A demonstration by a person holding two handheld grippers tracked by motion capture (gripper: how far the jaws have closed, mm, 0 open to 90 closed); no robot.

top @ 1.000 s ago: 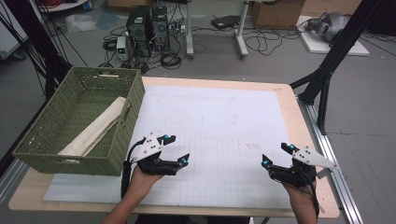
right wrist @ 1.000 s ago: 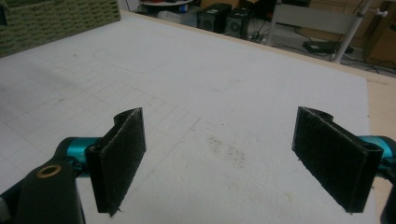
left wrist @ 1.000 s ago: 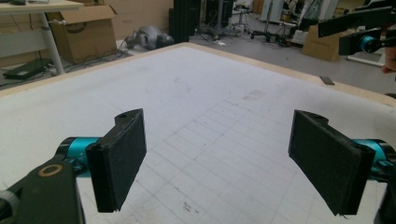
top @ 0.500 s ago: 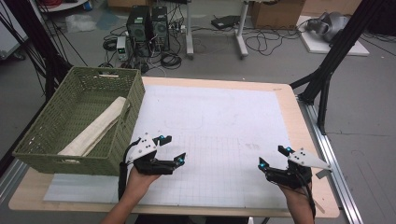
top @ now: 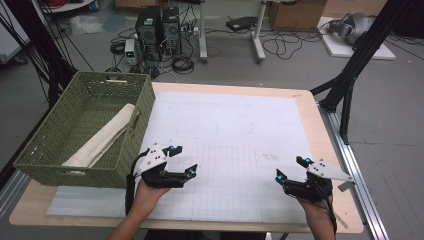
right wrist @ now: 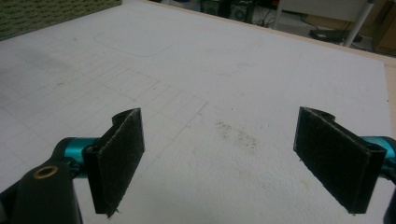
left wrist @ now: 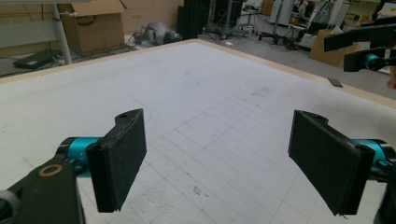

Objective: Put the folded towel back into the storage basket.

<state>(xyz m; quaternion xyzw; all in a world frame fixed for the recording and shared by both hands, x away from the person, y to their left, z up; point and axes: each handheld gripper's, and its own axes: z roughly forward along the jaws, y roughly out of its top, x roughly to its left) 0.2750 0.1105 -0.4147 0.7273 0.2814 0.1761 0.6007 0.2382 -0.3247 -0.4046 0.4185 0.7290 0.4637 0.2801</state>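
I held the left tool (top: 181,161) and right tool (top: 291,167) apart-jawed, empty, low over the table (top: 225,120); the basket's (top: 145,107) cloth roll (top: 102,137), possibly a towel, lay untouched.

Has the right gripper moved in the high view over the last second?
Yes. The right gripper has drawn back slightly toward the person, ending closer to the table's near edge, with its jaws open.
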